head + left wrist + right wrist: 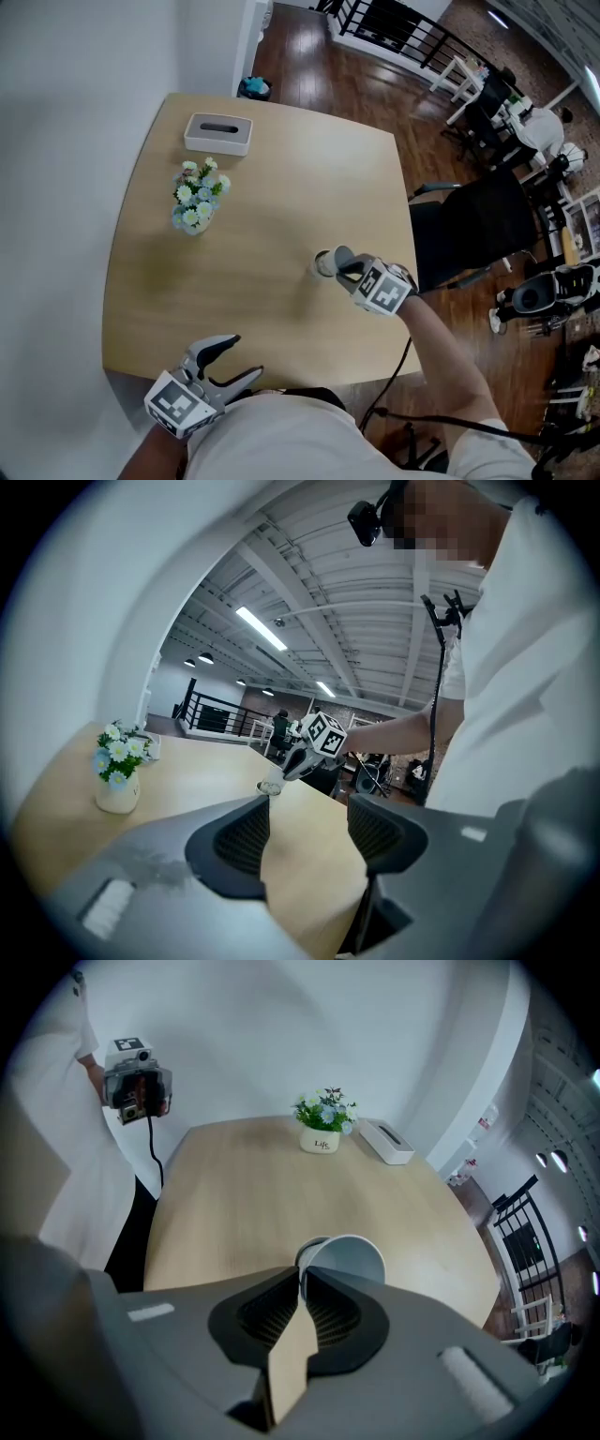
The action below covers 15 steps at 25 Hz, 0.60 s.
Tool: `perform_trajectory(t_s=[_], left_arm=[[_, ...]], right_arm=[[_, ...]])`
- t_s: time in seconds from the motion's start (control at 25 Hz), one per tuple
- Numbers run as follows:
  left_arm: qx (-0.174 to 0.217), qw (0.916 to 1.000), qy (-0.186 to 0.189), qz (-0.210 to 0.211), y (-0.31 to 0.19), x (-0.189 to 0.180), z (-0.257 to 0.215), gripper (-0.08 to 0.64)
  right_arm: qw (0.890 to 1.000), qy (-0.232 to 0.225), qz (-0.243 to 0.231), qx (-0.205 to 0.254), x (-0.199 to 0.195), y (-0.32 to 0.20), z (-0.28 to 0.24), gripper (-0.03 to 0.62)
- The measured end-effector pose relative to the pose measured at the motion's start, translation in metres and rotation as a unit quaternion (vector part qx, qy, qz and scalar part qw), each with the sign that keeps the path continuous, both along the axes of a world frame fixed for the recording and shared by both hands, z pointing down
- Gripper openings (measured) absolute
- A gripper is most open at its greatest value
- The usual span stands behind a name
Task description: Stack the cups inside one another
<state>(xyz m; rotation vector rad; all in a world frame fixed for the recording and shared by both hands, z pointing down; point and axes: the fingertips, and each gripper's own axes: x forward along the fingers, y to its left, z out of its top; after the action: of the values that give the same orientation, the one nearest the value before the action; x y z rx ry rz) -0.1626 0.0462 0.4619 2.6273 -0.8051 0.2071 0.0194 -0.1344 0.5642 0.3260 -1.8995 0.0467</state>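
Head view: we are pinching the cup [325,263] by its rim in our right claw [345,267] at mid-tabletop [281,169]. Our left claw [242,358] is hanging open, well apart.

Left gripper view: jaws gaping, empty, cup far ahead.

Right gripper view: jaws clamping the tilted cup's rim.

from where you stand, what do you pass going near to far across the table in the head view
left gripper, open at the near edge → right gripper shut on a cup → flower pot → white slotted box
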Motion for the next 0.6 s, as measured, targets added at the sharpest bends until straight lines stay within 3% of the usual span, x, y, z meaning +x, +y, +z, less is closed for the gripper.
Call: perform_trajectory(t_s=[0.12, 0.28, 0.48, 0.6], left_arm=[[0.001, 1.0000, -0.002, 0.008, 0.004, -0.009, 0.004, 0.276], [-0.007, 0.9999, 0.003, 0.014, 0.005, -0.016, 0.003, 0.276], [0.003, 0.9995, 0.002, 0.033, 0.000, -0.017, 0.007, 0.276], [0.009, 0.9984, -0.009, 0.055, -0.005, -0.009, 0.010, 0.276]], right_arm=[[1.000, 0.003, 0.013, -0.004, -0.004, 0.000, 0.005, 0.121], [0.999, -0.015, 0.048, 0.010, -0.007, 0.001, -0.003, 0.175], [0.991, -0.063, 0.109, 0.037, -0.005, 0.020, -0.024, 0.193], [0.985, -0.098, 0.139, 0.028, -0.003, 0.046, -0.030, 0.194]])
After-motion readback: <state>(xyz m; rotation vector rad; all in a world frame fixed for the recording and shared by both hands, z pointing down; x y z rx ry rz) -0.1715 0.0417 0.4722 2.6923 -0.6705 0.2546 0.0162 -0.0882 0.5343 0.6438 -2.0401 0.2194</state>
